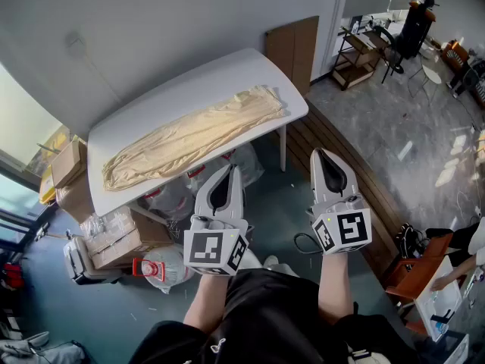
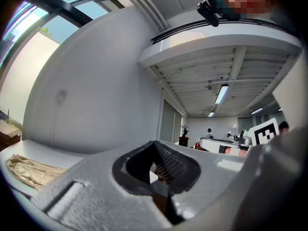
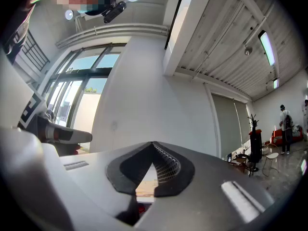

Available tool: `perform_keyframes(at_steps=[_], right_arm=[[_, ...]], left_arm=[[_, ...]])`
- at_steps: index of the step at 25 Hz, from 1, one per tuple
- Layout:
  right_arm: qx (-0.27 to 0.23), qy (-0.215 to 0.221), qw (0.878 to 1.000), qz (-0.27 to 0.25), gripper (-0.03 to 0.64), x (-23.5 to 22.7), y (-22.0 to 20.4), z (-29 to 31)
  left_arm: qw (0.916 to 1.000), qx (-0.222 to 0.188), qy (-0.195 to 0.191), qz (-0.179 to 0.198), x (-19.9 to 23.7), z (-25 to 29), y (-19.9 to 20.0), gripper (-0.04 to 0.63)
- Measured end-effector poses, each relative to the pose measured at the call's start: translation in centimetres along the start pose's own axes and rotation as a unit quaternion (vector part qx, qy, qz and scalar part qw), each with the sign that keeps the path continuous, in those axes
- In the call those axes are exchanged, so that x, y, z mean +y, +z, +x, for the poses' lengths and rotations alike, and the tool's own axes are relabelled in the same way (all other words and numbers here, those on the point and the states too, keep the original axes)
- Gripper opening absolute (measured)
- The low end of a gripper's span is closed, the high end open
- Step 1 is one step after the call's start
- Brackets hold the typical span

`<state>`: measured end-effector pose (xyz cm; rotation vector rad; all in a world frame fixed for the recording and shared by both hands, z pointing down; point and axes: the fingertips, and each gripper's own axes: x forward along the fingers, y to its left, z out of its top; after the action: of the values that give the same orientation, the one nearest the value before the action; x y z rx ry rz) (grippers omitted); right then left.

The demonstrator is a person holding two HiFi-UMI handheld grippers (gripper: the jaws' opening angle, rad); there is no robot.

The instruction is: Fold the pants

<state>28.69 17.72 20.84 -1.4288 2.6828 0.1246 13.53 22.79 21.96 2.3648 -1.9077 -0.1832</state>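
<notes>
I see cream pants laid out long, satiny and softly wrinkled, on a white rounded table. Left gripper and right gripper: jaws pressed together, pinching nothing.

A: Head view is bright, with flat daylight. The window at left washes out pale. The white desk is evenly lit, with soft shadow under it.

B: The pants show gentle shading in the folds. Sun patches glare on the glossy floor at right. Fisheye bends the walls near the edges.

A: Both gripper views have dark, rounded corners. Right gripper view: windows overexposed, tube light bright on the ceiling.

B: Left gripper view: tube lamp glows far off. Jaws up close look soft and shaded inside; the distant room is sharper.
</notes>
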Motion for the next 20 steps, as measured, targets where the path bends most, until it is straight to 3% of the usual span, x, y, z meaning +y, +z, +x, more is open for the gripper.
perform_keyframes(at_steps=[20], right_arm=[[0.019, 0.006, 1.000, 0.005, 0.005, -1.5, -1.8, -0.9]], left_arm=[[0.9999, 0.000, 0.016, 0.001, -2.3, 1.4, -1.7, 0.003]])
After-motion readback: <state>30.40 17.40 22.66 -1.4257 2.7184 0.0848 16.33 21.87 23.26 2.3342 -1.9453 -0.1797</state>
